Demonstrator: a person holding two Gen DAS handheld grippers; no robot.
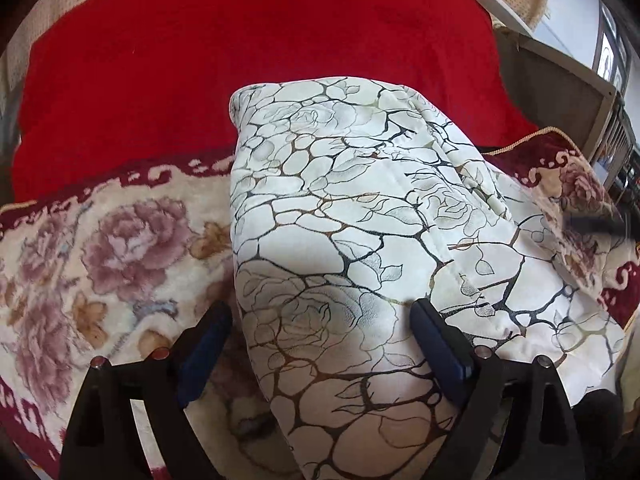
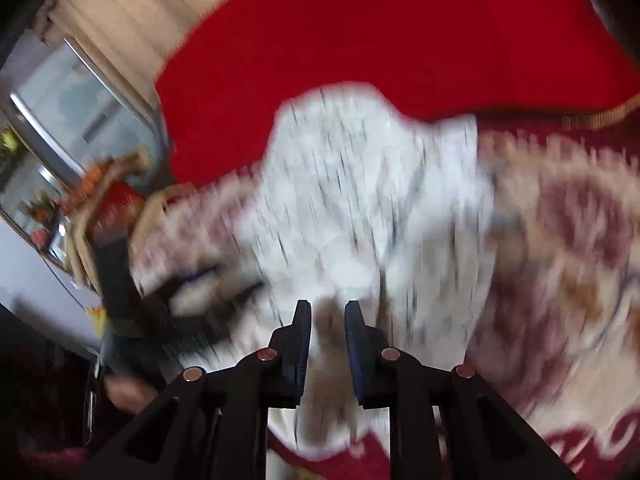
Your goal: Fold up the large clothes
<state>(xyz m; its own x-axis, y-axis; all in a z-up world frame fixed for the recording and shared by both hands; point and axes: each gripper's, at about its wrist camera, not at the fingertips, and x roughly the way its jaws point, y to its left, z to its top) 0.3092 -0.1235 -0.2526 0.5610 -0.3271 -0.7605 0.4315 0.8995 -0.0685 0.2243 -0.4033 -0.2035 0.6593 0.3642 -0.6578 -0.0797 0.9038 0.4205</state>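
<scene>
A white garment (image 1: 352,216) with a dark crackle and rose print lies folded on a floral blanket (image 1: 100,248). My left gripper (image 1: 320,320) is open, its fingers wide apart on either side of the garment's near end, which bulges between them. In the right wrist view the picture is motion-blurred. The same garment (image 2: 360,208) lies ahead of my right gripper (image 2: 328,312), whose fingers stand a small gap apart above the cloth with nothing between them. The other gripper (image 2: 192,280) shows as a dark blur at the left.
A red blanket (image 1: 256,60) covers the far part of the bed. A beige curtain (image 2: 120,20) and a window (image 2: 52,120) lie to the left in the right wrist view. Wooden furniture (image 1: 560,92) stands at the right in the left wrist view.
</scene>
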